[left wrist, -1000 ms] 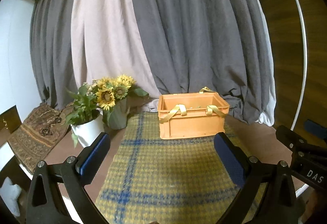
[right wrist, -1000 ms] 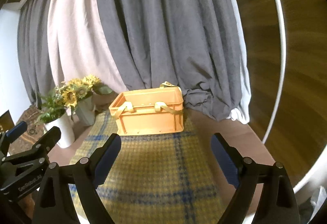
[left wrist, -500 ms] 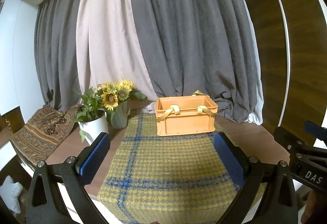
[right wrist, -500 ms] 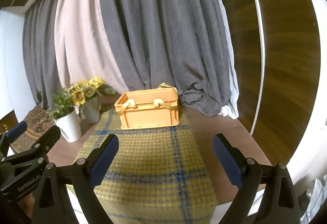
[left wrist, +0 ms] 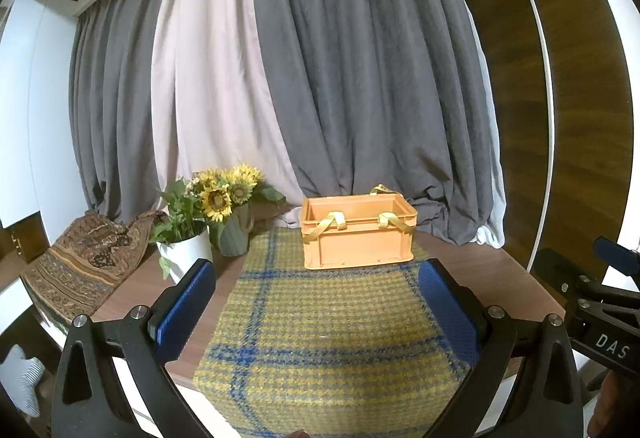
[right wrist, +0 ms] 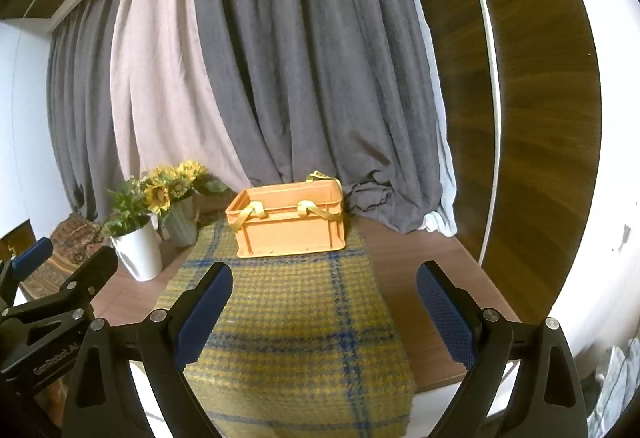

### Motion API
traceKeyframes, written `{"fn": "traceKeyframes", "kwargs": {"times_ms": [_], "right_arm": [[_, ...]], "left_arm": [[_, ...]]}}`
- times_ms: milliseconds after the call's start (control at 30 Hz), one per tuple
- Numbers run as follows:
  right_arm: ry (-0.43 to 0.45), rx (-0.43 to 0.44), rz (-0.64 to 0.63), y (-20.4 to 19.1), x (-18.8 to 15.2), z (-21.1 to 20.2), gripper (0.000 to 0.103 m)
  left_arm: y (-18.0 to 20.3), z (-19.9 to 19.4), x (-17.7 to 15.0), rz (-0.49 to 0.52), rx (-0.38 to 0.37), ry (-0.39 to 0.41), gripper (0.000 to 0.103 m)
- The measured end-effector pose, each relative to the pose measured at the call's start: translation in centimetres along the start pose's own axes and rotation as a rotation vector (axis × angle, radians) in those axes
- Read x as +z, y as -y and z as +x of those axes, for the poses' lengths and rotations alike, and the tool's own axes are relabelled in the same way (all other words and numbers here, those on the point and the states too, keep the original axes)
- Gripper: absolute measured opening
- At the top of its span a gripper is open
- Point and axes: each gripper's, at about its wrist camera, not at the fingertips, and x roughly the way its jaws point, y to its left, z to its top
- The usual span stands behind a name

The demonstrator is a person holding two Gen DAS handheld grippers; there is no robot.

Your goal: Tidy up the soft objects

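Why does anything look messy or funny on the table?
Nothing looks spilled or broken. The orange plastic crate stands upright on the yellow-and-blue checked cloth. Only its yellow straps flop loosely over the rim.

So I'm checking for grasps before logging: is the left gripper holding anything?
No, the left gripper is open and holds nothing; only the plaid cloth shows between its fingers.
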Motion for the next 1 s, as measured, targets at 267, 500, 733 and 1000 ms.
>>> {"fn": "traceKeyframes", "kwargs": {"times_ms": [267,500,733,1000], "right_arm": [[0.010,0.000,-0.001,-0.12,-0.11,-0.49,0.094],[0.012,0.000,-0.001,-0.05,-0.16,-0.56,0.094],[0.011,-0.002,0.000,-0.30,-0.18,-0.71,0.094],[0.010,-0.001,0.000,-0.16,-0.06,-0.85,0.094]], "left_arm": [[0.03,-0.42,0.21,-0.001,0.002,0.002,0.103],[0.05,-0.69,0.35,0.001,0.002,0.003,0.103],[-0.05,-0.82,0.36,0.000,-0.001,0.000,0.103],[0.19,-0.90,0.56,0.000,-0.002,-0.002,0.103]]}}
